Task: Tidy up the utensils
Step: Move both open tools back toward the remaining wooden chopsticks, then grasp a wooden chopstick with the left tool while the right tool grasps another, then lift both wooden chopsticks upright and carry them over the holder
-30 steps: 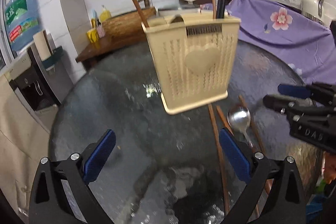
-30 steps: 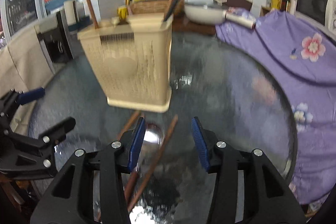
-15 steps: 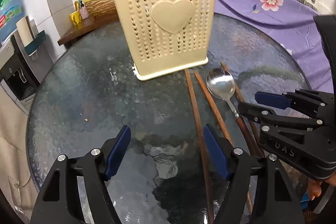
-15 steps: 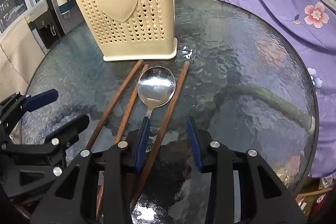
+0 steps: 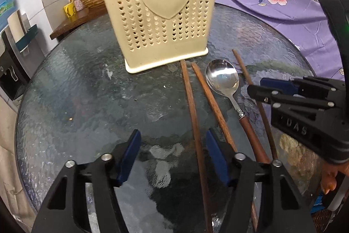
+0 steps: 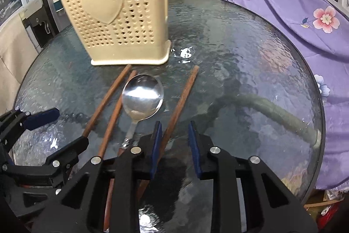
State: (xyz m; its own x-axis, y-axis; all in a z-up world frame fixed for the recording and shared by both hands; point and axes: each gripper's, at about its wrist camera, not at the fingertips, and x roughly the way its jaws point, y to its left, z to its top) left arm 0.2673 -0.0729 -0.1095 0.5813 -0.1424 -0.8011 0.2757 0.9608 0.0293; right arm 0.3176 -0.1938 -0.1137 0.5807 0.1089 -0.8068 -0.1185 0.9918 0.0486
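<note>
Left wrist view: I am tilting my left claw down over the glass table, its jaws half apart, just been closing, one chopstick running between them, unpinched. My right claw is angling down likewise, jaws narrow and just been closing around another chopstick, pads not visibly pressing it. Ahead of both claws the cream holder is standing upright with sticks poking out its top. Between the chopsticks, the spoon is lying bowl toward the holder.
</note>
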